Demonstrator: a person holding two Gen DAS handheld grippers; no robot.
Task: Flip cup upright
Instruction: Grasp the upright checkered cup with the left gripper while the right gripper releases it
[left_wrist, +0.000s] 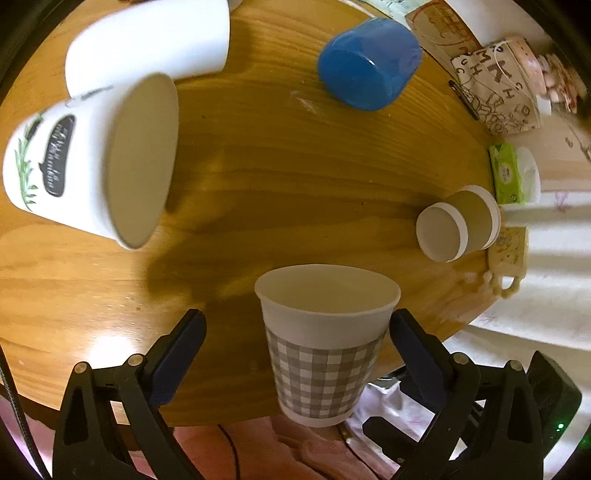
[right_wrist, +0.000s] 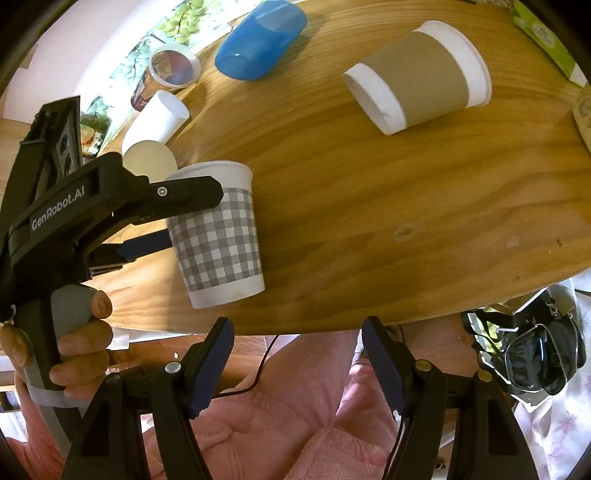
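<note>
A grey-checked paper cup (left_wrist: 321, 343) stands upright near the front edge of the round wooden table (left_wrist: 266, 166). My left gripper (left_wrist: 295, 328) is open, its jaws either side of the cup; the right finger is close to the cup wall, the left one well apart. In the right wrist view the same cup (right_wrist: 218, 240) stands upright with the left gripper's fingers (right_wrist: 184, 195) around it. My right gripper (right_wrist: 297, 332) is open and empty, held off the table's front edge over a pink garment.
A brown-sleeved cup (right_wrist: 417, 77) and a blue cup (right_wrist: 258, 40) lie on their sides. Two white cups (left_wrist: 92, 155) lie at the left. A patterned bag (left_wrist: 495, 92) and tissue pack (left_wrist: 508, 173) sit at the right edge. A black bag (right_wrist: 532, 350) is below the table.
</note>
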